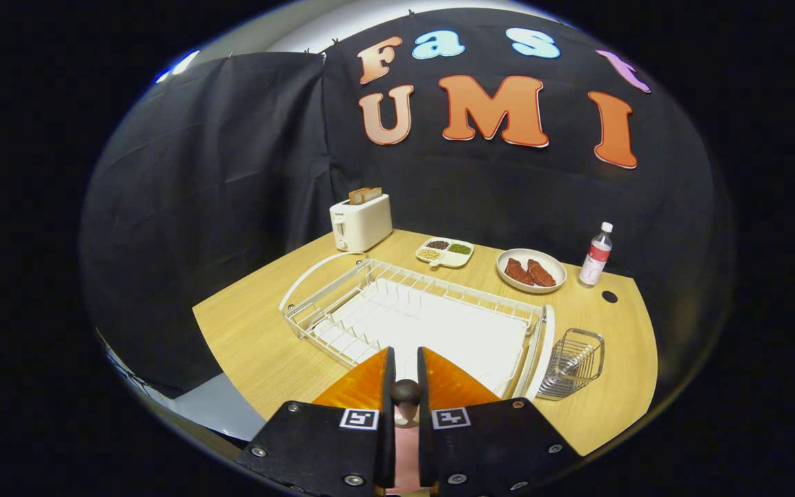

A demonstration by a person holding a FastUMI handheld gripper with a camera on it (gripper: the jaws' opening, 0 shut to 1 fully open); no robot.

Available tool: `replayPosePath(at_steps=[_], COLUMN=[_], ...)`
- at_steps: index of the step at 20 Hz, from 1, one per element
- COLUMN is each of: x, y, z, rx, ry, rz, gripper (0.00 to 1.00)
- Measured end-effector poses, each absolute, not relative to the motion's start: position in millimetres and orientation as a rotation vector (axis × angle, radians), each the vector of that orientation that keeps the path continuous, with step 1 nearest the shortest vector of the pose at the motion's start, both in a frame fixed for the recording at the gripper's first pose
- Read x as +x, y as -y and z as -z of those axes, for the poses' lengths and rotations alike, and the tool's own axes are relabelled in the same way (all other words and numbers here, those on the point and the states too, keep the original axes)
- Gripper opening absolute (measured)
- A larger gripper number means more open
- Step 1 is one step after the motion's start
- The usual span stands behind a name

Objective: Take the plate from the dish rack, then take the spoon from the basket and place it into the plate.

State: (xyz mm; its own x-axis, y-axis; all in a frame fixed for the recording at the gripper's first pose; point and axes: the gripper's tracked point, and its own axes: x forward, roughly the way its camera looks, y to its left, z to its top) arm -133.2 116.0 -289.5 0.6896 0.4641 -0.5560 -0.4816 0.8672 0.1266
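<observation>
The gripper (406, 359) pinches a pink-handled, dark-tipped spoon (406, 400) between both fingers, above the white wire dish rack (342, 304). The wire basket (572, 364) stands just beside the rack on the wooden table (252, 331).

Black cloth wall (232, 172) hung in two panels, clipped along the top edge, seam just behind the toaster; some creases in the left panel. Pale ceiling or upper wall (315, 27) visible above the cloth, with a bright light patch at upper left. Light wood-grain surface (252, 338) with rounded edge and a dark cable hole (609, 297) near the far right. Grey floor (211, 407) below the near left edge.
</observation>
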Motion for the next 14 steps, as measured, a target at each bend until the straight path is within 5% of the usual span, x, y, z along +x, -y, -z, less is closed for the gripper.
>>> replayPosePath(at_steps=[14], x=[-159], y=[-146], z=[326], rx=[0.048], ry=[-0.675], rz=[-0.623], gripper=[0.15])
